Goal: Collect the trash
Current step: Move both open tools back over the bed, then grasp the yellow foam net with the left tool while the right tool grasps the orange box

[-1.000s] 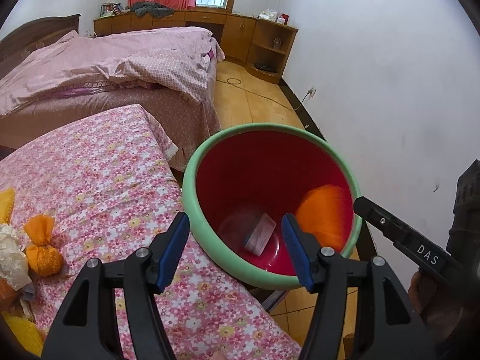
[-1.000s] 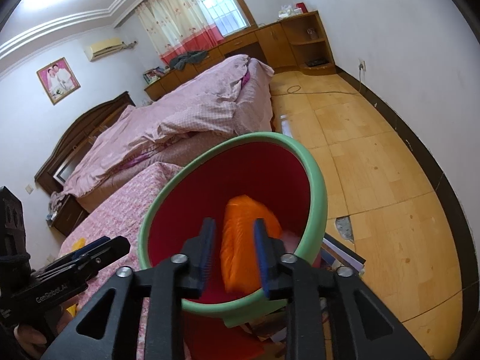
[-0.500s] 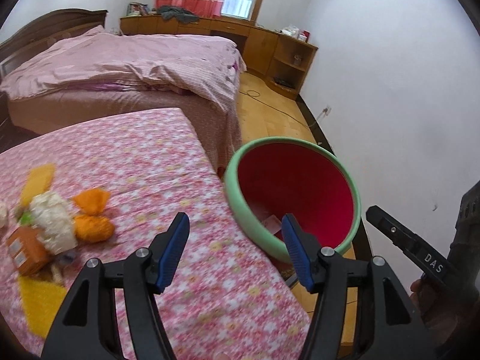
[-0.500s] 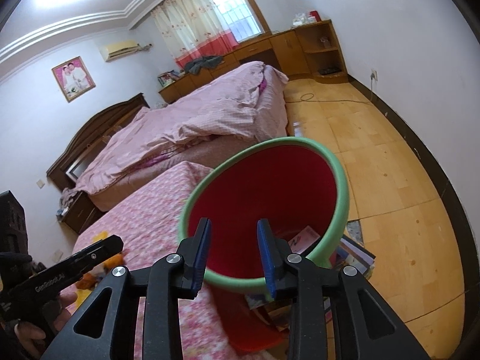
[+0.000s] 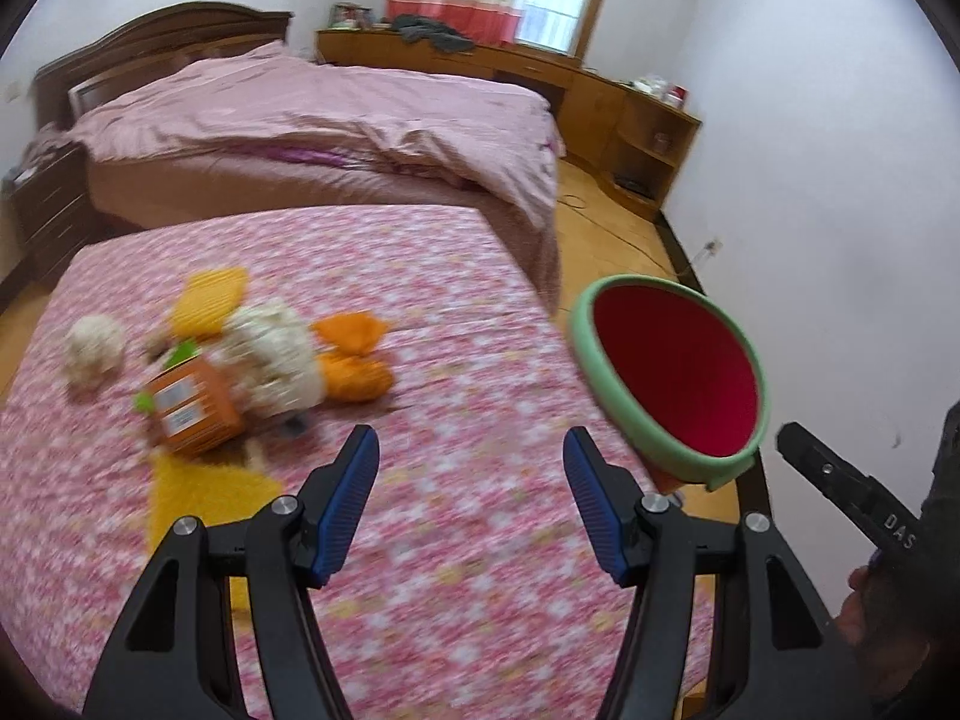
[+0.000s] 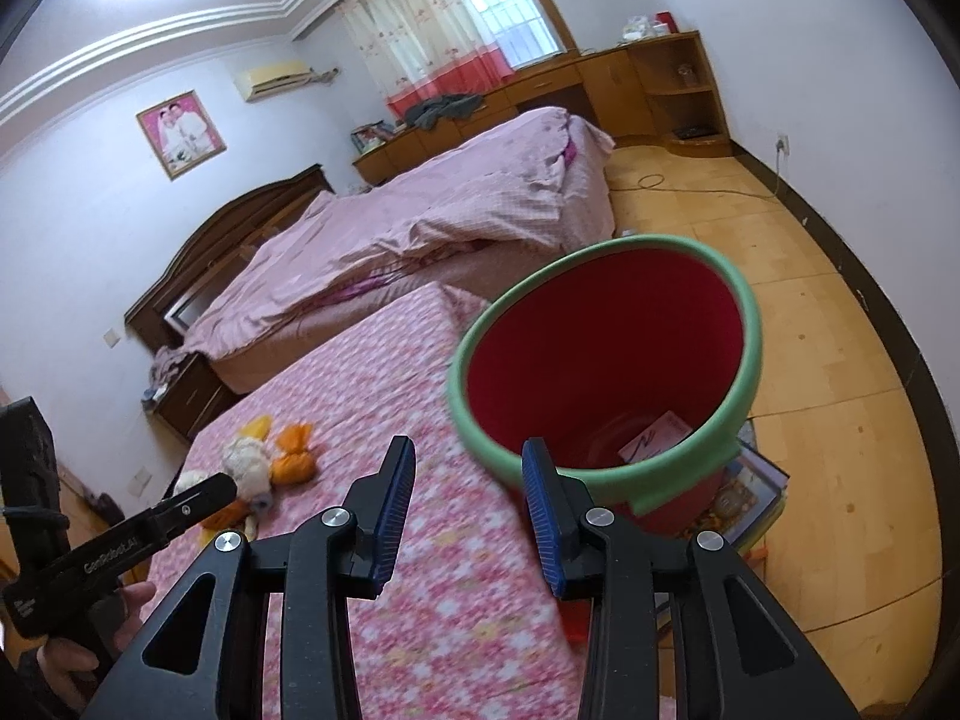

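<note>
Over the flowered tablecloth (image 5: 468,360), the left wrist view shows the left gripper (image 5: 471,504) with its blue-padded jaws spread wide and nothing between them. At about ten o'clock from it lies the trash, blurred: an orange carton (image 5: 195,414) touching a crumpled white wad (image 5: 279,354), an orange bag (image 5: 354,363) just beside that at its three o'clock, a yellow wrapper (image 5: 210,297) behind, and a small white ball (image 5: 95,348) apart at nine o'clock. The red bin (image 5: 678,372) with its green rim stands off the table edge at two o'clock.

From the right wrist view, the right gripper (image 6: 468,510) is also open and empty, its jaws somewhat narrower, hovering over the table edge. The red bin (image 6: 606,360) sits at one o'clock, close by, with a pink-white paper (image 6: 654,438) on its bottom. The trash pile (image 6: 264,456) lies at ten o'clock, well apart from the bin, and the other gripper's finger (image 6: 198,495) reaches just in front of it.
</note>
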`<state>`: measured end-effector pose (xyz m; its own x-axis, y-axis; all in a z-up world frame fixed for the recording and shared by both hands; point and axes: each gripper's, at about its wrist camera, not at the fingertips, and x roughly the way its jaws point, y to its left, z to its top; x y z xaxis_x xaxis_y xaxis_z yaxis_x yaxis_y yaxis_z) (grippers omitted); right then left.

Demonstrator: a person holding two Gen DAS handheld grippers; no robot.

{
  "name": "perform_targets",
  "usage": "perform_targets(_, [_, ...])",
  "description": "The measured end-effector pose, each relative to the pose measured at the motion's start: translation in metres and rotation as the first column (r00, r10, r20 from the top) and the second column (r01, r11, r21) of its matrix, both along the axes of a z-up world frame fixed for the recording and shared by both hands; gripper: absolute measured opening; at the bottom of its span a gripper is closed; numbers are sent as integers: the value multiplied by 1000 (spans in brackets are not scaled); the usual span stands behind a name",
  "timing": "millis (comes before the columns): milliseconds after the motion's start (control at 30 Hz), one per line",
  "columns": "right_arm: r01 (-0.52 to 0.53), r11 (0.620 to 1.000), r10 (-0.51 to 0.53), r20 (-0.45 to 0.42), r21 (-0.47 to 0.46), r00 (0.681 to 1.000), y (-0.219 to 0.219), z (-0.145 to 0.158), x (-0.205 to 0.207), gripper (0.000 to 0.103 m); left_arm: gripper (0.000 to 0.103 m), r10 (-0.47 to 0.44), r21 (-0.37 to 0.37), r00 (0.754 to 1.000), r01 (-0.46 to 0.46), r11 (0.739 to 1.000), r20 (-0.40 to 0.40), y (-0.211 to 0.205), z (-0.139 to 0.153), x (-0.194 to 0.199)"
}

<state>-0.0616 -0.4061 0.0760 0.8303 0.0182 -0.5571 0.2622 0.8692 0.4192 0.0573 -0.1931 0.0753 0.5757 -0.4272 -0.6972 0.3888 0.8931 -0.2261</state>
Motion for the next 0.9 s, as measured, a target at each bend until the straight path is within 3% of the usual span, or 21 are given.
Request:
perform_targets(567, [-86, 996, 86, -58, 11, 995, 44, -16, 9, 38, 64, 229, 42, 971, -226, 973, -71, 98, -37, 13])
perform_targets(900, [-113, 993, 114, -113, 13, 987, 57, -28, 20, 40, 64, 285, 59, 949, -279, 958, -135, 124, -66, 25])
